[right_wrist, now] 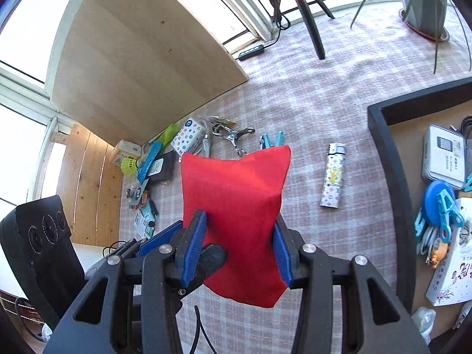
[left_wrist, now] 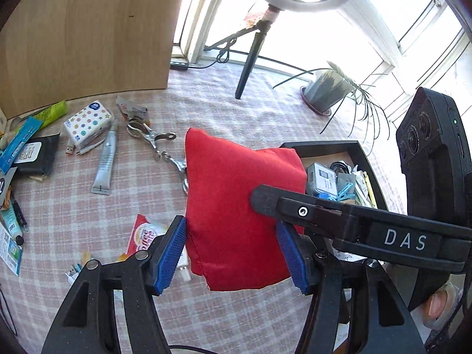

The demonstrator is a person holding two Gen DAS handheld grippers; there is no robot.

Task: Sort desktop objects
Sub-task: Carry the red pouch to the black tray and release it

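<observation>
— What's that red thing in the middle?

— A soft red fabric pouch (left_wrist: 236,206), matte weave, plump like a small cushion with a stitched seam at one lower corner. It's lifted above the checked tablecloth (left_wrist: 236,112), caught from both sides.

— Both grippers have it?

— Yes. The left gripper (left_wrist: 233,253) squeezes it between ribbed blue rubber pads (left_wrist: 169,256), and the right gripper (right_wrist: 239,250) grips it the same way; in the right wrist view its upper corners stick up like ears. The right one's hard black finger (left_wrist: 295,206) lies across the pouch's face in the left view.

— And around the pouch?

— Just beside it, to the right, a shallow black tray (right_wrist: 392,177) with straight walls and a brown floor, holding a pale rectangular case (right_wrist: 444,156) and blue plastic clothespins (right_wrist: 445,209). Between pouch and tray lies a slim patterned lighter (right_wrist: 333,177), flat on the cloth.

— Behind it?

— Shiny metal clips (left_wrist: 150,135), a silvery squeezed tube (left_wrist: 104,162), and a white tissue pack (left_wrist: 88,124) dotted with coloured circles. Further beyond, a smooth light wooden panel (left_wrist: 88,29) stands upright, and well off to the pouch's right, a grey potted plant (left_wrist: 327,88) with thin drooping leaves.
</observation>
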